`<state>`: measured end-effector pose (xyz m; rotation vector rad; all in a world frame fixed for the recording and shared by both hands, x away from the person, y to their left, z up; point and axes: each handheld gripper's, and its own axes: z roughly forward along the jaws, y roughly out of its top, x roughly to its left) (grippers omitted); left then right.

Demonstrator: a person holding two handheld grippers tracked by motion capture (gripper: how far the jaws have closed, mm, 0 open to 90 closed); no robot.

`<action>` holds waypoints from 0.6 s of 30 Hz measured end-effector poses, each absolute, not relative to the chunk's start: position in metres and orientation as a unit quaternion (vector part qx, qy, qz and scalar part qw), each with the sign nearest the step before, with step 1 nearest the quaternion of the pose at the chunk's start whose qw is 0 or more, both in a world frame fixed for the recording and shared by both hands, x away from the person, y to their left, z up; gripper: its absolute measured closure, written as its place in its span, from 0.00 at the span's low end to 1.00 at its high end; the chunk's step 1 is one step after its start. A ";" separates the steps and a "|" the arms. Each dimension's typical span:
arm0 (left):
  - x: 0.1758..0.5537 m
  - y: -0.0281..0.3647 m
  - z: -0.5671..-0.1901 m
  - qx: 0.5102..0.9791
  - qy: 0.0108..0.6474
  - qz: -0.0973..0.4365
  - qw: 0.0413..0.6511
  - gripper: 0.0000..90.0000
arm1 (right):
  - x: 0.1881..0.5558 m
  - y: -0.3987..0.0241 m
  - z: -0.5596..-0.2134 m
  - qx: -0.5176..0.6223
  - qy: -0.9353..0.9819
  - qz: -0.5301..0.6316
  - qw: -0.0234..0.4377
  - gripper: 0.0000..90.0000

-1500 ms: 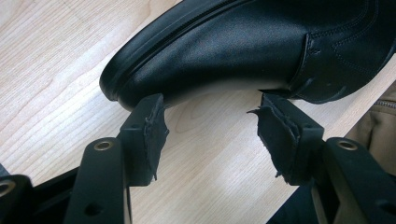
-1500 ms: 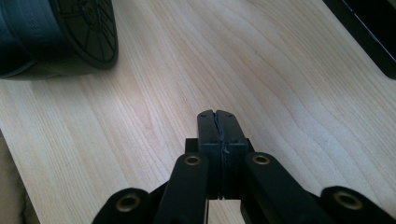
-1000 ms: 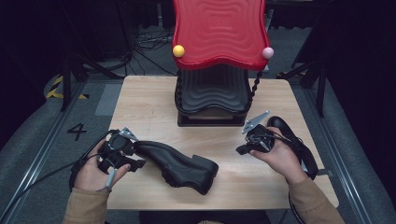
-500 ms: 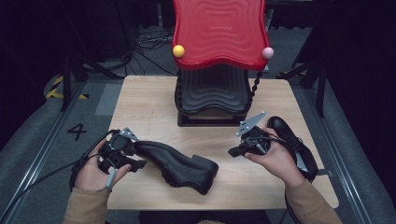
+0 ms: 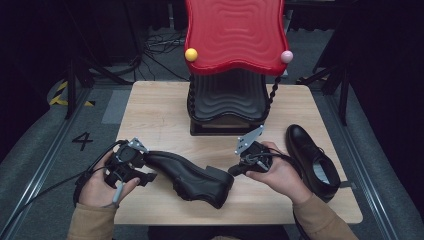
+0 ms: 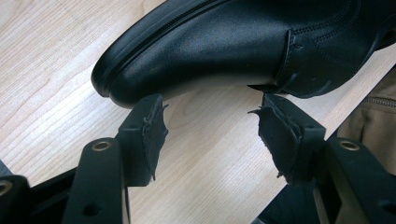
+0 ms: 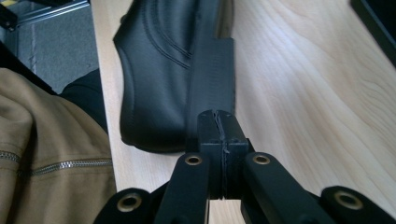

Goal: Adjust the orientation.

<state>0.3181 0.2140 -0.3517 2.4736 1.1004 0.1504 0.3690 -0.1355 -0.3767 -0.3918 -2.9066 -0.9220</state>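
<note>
Claws: left claw (image 6: pixel 210 135) apart at toe of glossy black leather shoe (image 5: pixel 192 176), lower centre; right claw (image 7: pixel 223 135) together, empty, at its heel.

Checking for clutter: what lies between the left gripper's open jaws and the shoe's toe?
Bare wooden table shows in the left gripper view between left gripper and shoe.

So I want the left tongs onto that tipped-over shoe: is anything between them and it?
Nothing visible: the open left tongs face the shoe's toe across bare table.
</note>
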 end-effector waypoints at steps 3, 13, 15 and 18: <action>0.318 0.214 -0.352 0.891 0.397 0.054 0.212 0.46 | 0.367 -0.129 -0.380 -0.121 -0.947 -0.296 0.038 1.00; 0.318 0.212 -0.352 0.892 0.395 0.053 0.211 0.46 | 0.367 -0.116 -0.392 -0.118 -0.952 -0.280 0.040 1.00; 0.318 0.212 -0.352 0.892 0.396 0.053 0.211 0.46 | 0.367 -0.115 -0.393 -0.120 -0.952 -0.279 0.041 1.00; 0.318 0.212 -0.352 0.891 0.397 0.052 0.212 0.46 | 0.366 -0.115 -0.393 -0.122 -0.953 -0.275 0.035 1.00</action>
